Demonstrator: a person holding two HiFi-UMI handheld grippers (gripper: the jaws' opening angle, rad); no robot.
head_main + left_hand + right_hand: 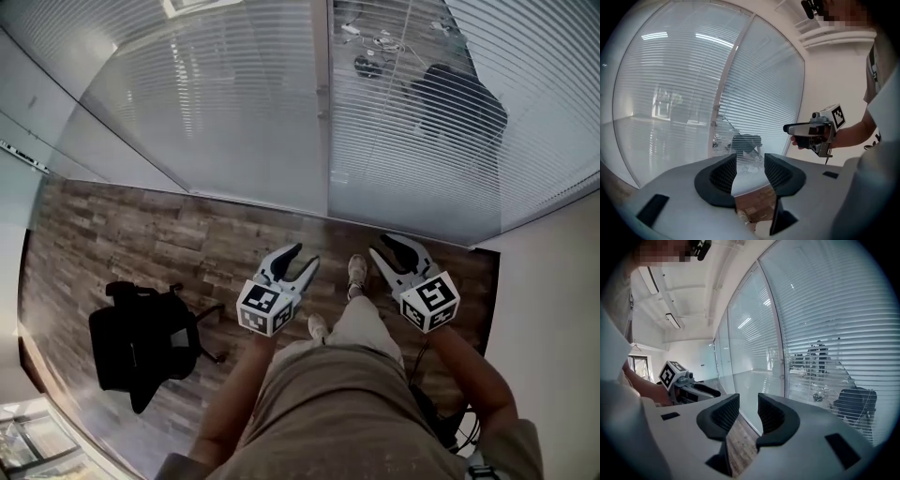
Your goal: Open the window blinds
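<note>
White slatted blinds [412,141] hang behind a glass wall ahead of me, one panel on each side of a vertical frame post [322,103]. Both grippers are held out toward the glass above the wooden floor, short of it and touching nothing. My left gripper [302,262] is open with nothing between its dark ribbed pads [724,172]. My right gripper [394,248] is also open and empty. In the left gripper view the blinds [759,93] fill the background and the right gripper [787,128] shows at the right. In the right gripper view the blinds [834,324] are on the right and the left gripper [710,391] shows low at the left.
A black office chair [141,342] stands on the wooden floor [141,234] to my left. A white wall [553,309] closes the right side. Through the slats I see a dark chair [459,98] in the room beyond. My shoe [357,270] is near the glass.
</note>
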